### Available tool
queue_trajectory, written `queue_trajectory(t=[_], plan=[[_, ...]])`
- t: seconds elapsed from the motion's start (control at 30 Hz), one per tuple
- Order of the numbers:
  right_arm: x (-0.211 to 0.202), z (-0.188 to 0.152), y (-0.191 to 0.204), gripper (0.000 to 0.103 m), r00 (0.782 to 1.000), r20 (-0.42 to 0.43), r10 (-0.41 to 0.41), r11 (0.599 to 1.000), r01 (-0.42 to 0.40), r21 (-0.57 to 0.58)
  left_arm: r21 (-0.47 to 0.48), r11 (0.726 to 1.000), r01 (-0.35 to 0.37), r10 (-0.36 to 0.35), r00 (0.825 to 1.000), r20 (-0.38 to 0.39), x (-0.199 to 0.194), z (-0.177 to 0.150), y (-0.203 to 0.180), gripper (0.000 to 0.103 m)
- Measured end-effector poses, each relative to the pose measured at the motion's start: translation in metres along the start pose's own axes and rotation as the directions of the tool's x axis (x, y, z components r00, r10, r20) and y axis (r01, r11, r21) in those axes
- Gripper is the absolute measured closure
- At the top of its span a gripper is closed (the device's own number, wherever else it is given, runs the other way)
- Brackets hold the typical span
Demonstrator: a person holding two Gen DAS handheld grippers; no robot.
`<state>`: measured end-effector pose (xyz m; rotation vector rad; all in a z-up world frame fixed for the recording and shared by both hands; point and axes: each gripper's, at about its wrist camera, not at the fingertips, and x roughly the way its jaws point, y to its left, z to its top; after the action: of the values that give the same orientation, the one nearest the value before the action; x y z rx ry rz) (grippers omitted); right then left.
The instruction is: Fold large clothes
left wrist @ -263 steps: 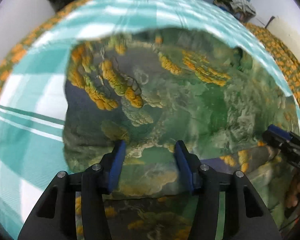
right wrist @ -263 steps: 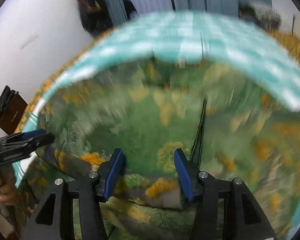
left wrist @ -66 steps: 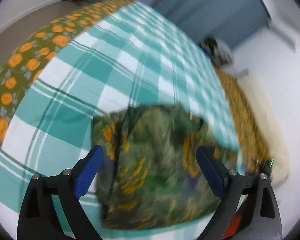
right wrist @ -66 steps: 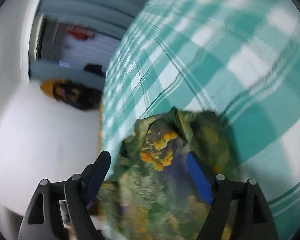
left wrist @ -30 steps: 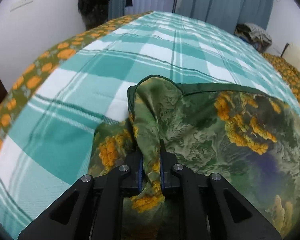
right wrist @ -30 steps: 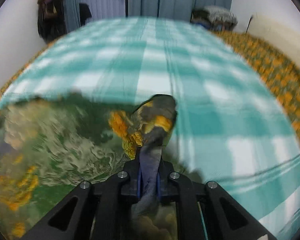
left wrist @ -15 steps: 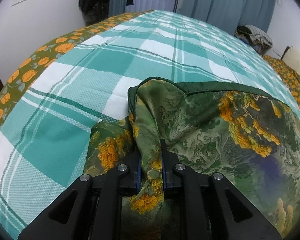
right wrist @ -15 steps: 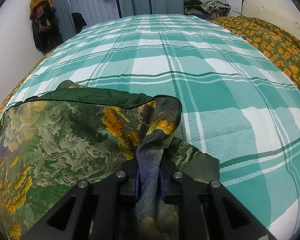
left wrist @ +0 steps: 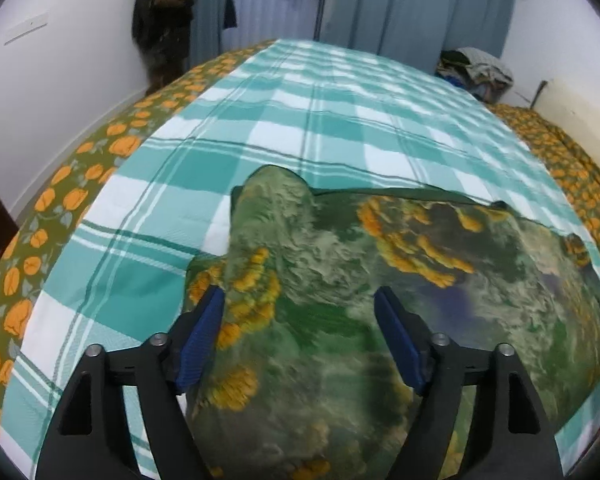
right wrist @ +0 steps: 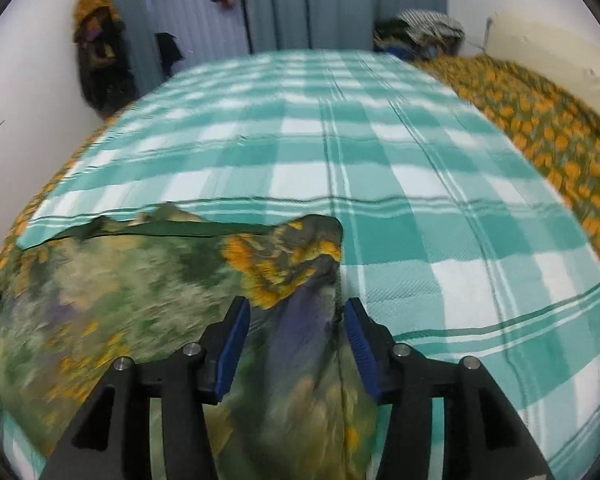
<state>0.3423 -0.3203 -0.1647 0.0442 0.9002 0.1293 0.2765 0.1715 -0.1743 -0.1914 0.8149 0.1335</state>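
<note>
A folded green garment with orange flower print [left wrist: 400, 288] lies on the teal checked bedspread [left wrist: 340, 120]. My left gripper [left wrist: 300, 336] is open, its blue pads apart over the garment's left corner, which bulges up between them. In the right wrist view the same garment [right wrist: 132, 292] fills the lower left. My right gripper [right wrist: 296, 340] is open over the garment's right corner, with the cloth lying loose between the pads.
An orange-flowered sheet edges the bed on the left [left wrist: 60, 200] and the right [right wrist: 548, 120]. A pile of clothes [left wrist: 476, 68] sits at the far end. Curtains [right wrist: 340, 4] and hanging clothes [right wrist: 96, 44] stand behind the bed.
Both grippers were shut on the garment's corners half a second ago. Both have opened and let the cloth go, and have lifted back a little.
</note>
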Motion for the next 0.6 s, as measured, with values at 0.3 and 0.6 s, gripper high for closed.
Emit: queue_trajectory(t=[0.3,0.6], plan=[[0.006,-0.078,0.01,0.053,0.99,-0.101,0.095,0.995,-0.099,-0.031,-0.101,0.995,-0.012,0.002,0.995,-0.099,0.027,-0.019,0.023,0.019],[-0.04,-0.062,0.029,0.053,0.993,0.036,0.114,0.992,-0.116,0.056,-0.014,0.993,0.119,-0.119,0.993,0.013,-0.058,-0.002,-0.025,0.013]])
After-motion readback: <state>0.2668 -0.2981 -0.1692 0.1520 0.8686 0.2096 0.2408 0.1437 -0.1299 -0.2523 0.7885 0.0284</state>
